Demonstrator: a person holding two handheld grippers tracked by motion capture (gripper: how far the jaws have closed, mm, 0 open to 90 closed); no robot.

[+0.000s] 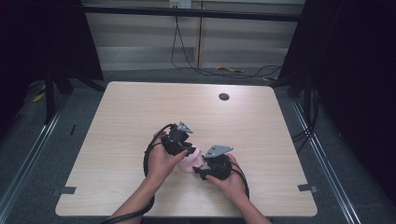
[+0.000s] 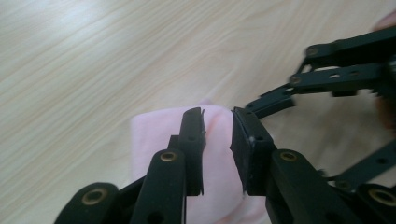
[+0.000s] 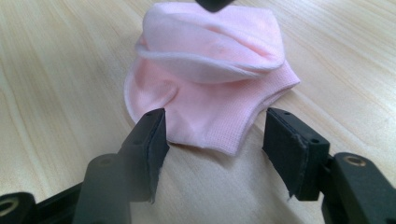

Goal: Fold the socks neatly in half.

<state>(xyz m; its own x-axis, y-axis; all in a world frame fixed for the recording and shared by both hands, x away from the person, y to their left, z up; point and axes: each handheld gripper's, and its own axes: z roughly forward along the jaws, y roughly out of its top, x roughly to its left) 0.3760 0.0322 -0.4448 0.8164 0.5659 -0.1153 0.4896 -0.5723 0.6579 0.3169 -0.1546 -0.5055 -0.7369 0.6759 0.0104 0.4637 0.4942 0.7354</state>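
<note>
Both grippers, left (image 2: 217,122) and right (image 3: 212,133), released over unlabelled pink sock (image 3: 210,70).

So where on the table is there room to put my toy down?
Nearly everywhere. The table is bare on its left side, on its right side, and across the back around the small dark hole. It is crowded only near the front middle, where both grippers meet at the pink sock.
</note>
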